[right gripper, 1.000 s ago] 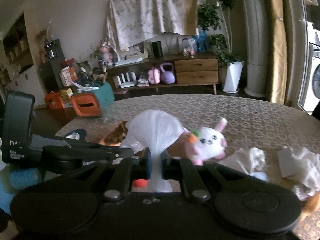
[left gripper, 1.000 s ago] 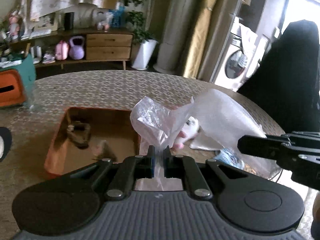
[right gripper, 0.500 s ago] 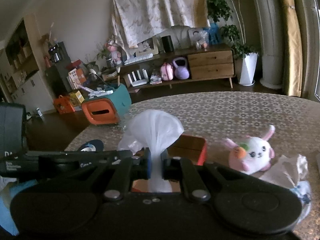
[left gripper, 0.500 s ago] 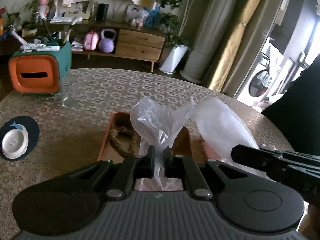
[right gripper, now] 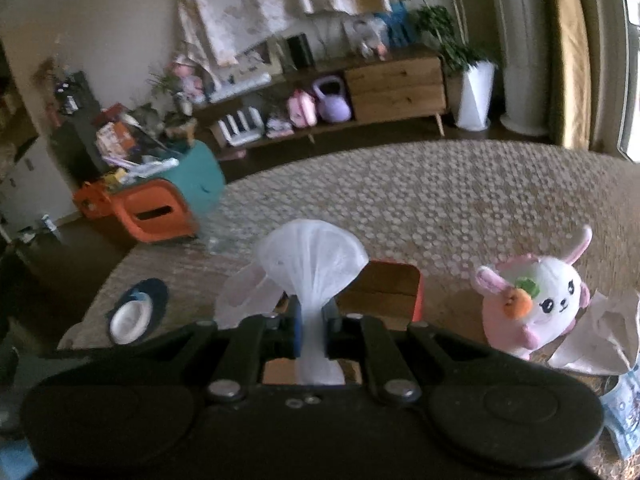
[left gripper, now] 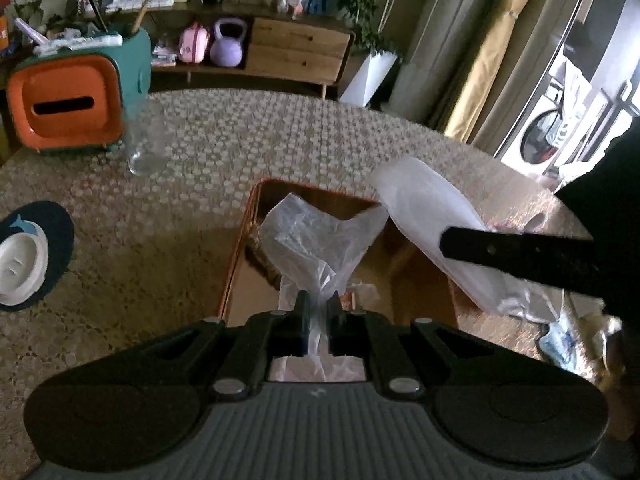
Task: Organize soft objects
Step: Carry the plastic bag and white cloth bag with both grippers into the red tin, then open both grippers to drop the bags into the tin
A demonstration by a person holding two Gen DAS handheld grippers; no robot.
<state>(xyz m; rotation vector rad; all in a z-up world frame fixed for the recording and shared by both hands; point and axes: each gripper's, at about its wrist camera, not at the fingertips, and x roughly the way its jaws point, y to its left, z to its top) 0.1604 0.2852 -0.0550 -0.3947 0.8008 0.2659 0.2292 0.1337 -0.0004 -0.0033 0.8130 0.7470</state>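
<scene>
Both grippers are carrying soft plastic toward the orange tray (left gripper: 240,248): the left gripper (left gripper: 318,316) is closed tight on a crumpled clear plastic bag (left gripper: 316,240) that hangs above the tray's near end, and the right gripper (right gripper: 312,330) is pinched shut on a white plastic bag (right gripper: 314,258) just in front of the tray. The step in hand looks like delivery, so the next move calls for lowering each bag inside the tray walls before letting go, while the plush bunny (right gripper: 532,304) waits to the right of the tray.

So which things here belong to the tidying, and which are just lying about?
In the job: plastic bag held by left gripper and right gripper, orange box, bunny plush.
Lying about: glass, tissue holder, coaster.
</scene>
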